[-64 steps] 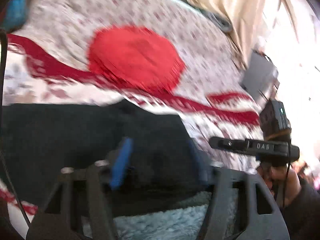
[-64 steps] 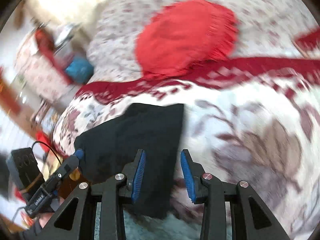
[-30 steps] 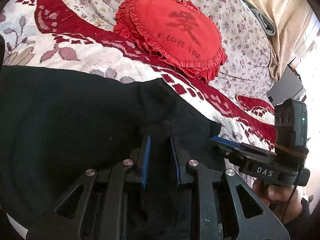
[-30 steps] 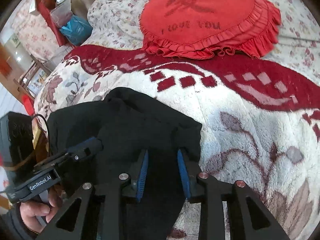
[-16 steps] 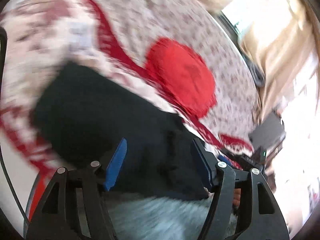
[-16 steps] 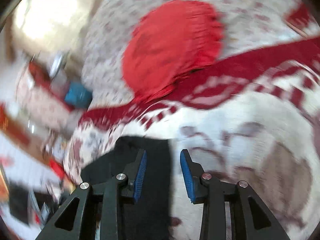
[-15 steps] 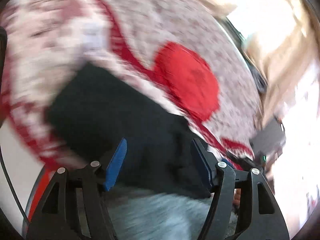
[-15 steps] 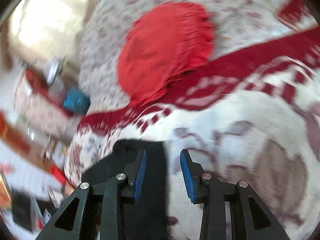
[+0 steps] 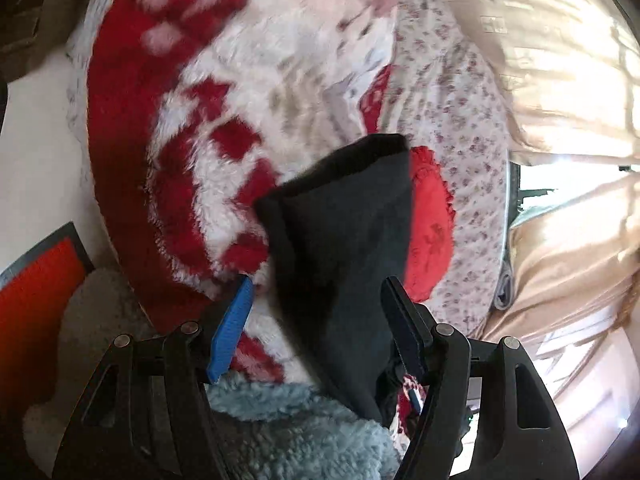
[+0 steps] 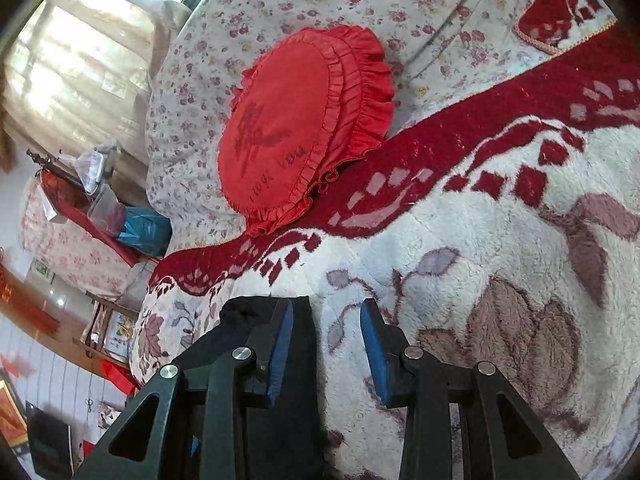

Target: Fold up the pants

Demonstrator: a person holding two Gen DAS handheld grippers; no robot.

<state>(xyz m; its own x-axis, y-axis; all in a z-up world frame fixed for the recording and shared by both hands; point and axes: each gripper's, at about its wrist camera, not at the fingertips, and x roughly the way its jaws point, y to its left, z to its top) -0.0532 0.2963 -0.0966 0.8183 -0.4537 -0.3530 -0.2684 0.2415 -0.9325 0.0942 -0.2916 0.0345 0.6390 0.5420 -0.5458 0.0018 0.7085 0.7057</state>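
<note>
The black pants (image 9: 344, 248) lie folded into a narrow pile on the red and white fleece blanket (image 9: 224, 92). My left gripper (image 9: 320, 328) is open, its blue fingers apart on either side of the near end of the pile. In the right wrist view the pants (image 10: 296, 360) show only as a dark strip at the bottom left, partly behind the left finger. My right gripper (image 10: 324, 352) is open and empty, held over the blanket (image 10: 460, 280) just right of the pants' edge.
A red heart-shaped frilled cushion (image 10: 304, 120) lies on the floral sheet (image 10: 420, 8) beyond the pants. Beige curtains (image 9: 560, 80) and a bright window are at the far side. A light blue fuzzy sleeve (image 9: 304, 432) shows under the left gripper. Cluttered furniture (image 10: 80, 208) stands left of the bed.
Both grippers, shut on the pants a second ago, have opened and pulled back. The left view has swung round, so the pants now look like a narrow upright strip.
</note>
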